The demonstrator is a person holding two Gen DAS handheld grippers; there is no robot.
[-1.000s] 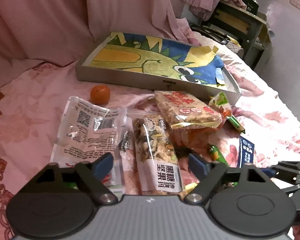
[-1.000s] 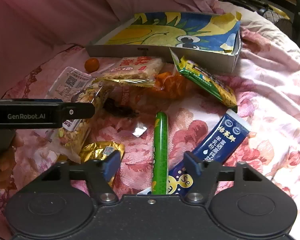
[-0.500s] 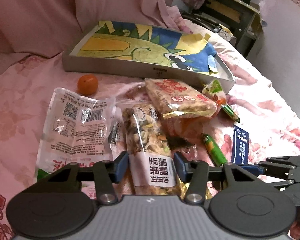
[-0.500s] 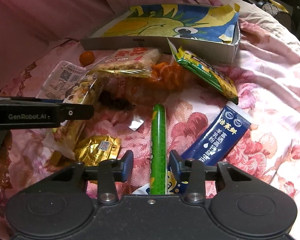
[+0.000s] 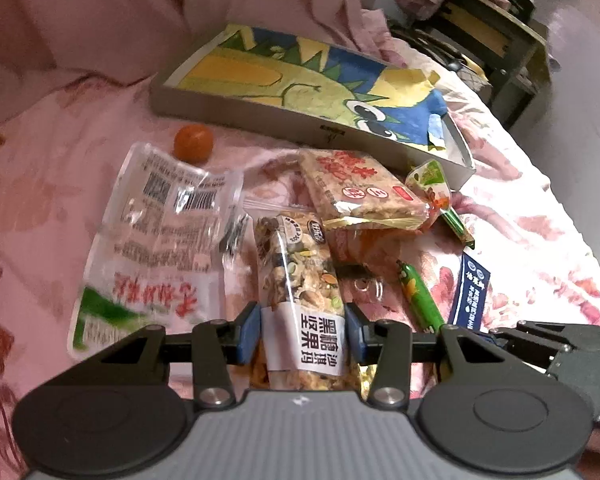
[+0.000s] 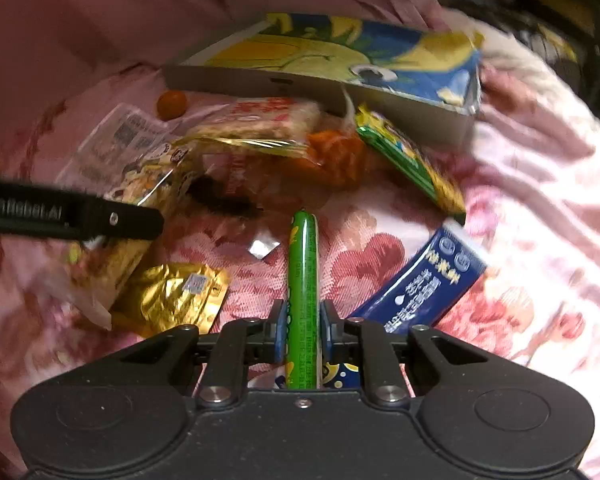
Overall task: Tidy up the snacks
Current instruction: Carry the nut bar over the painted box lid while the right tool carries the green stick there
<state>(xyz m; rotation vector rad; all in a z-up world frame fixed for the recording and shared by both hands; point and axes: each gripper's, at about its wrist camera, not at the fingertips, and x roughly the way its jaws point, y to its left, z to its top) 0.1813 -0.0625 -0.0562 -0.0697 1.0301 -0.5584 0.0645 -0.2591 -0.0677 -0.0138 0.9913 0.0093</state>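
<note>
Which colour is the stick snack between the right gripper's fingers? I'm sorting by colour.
Green stick snack, clearest in the right wrist view.

A bed [image 5: 512, 200] in pink floral cover carries snack packets [image 5: 360, 188], a small orange [image 5: 193, 143] and a shallow dinosaur-print box [image 5: 260, 120].

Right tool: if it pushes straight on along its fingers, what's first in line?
The green sausage stick is already between the closing jaws of the right tool. Past its far tip, probably the orange packet under the rice-cracker pack; depth is unclear.
</note>
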